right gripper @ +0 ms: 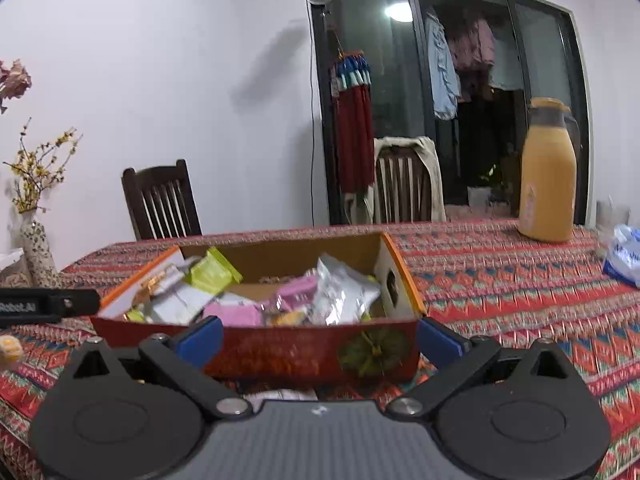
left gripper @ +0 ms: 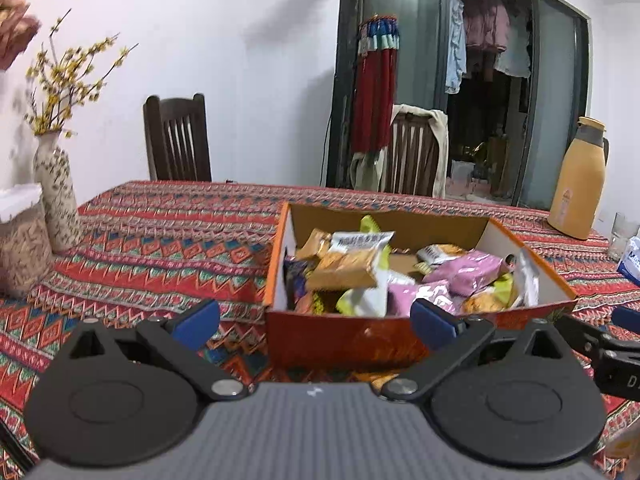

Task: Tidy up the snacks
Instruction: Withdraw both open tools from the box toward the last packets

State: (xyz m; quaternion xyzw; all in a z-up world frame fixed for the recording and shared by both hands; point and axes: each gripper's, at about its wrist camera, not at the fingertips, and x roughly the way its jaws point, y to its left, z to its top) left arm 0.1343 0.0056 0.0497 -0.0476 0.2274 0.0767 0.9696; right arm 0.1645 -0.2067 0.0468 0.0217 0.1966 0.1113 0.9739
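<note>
The snack box (left gripper: 400, 336) sits on the patterned tablecloth (left gripper: 160, 248), full of packets, among them a pink packet (left gripper: 468, 272) and a silver packet (right gripper: 340, 296). Both the left gripper (left gripper: 316, 320) and the right gripper (right gripper: 320, 340) hover just in front of the box, spread wide and holding nothing. A yellow jug (right gripper: 548, 176) stands well behind the box, to its right.

Both wrist views face the snack box (left gripper: 400, 332) closely
</note>
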